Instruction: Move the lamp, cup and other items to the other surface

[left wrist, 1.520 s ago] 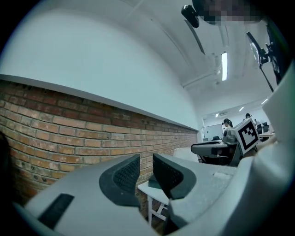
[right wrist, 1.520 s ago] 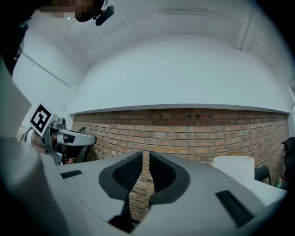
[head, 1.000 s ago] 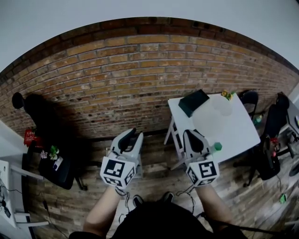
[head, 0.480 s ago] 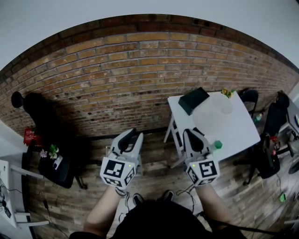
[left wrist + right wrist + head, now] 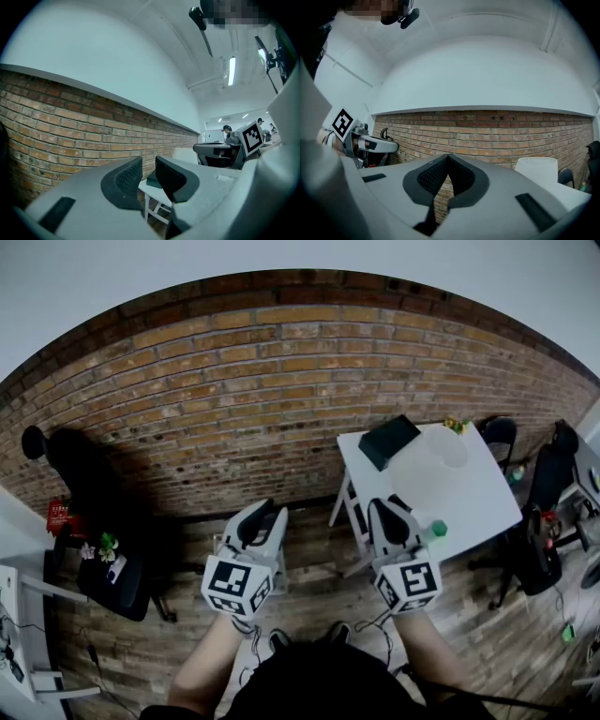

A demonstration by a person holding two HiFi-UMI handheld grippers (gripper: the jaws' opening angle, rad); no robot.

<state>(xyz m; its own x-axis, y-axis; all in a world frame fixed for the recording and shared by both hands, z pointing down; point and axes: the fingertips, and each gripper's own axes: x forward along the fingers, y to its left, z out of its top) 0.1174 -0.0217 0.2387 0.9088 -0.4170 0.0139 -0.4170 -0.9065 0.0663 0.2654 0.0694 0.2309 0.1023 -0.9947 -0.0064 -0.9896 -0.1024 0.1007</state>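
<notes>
Left tongs (image 5: 148, 163) slightly spread, empty | right tongs (image 5: 448, 157) pressed together | head view alone shows green block (image 5: 437, 531) on table (image 5: 473, 498)

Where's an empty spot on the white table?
The middle of the white table is bare, between the dark box, the clear cup and the green block. Its far edge is more crowded.

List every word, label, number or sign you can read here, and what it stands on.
No readable words or numbers anywhere.
Marker cubes on the left gripper and right gripper: black-and-white square patterns only, no letters.
Red thing at the far left: any print too small to read.
</notes>
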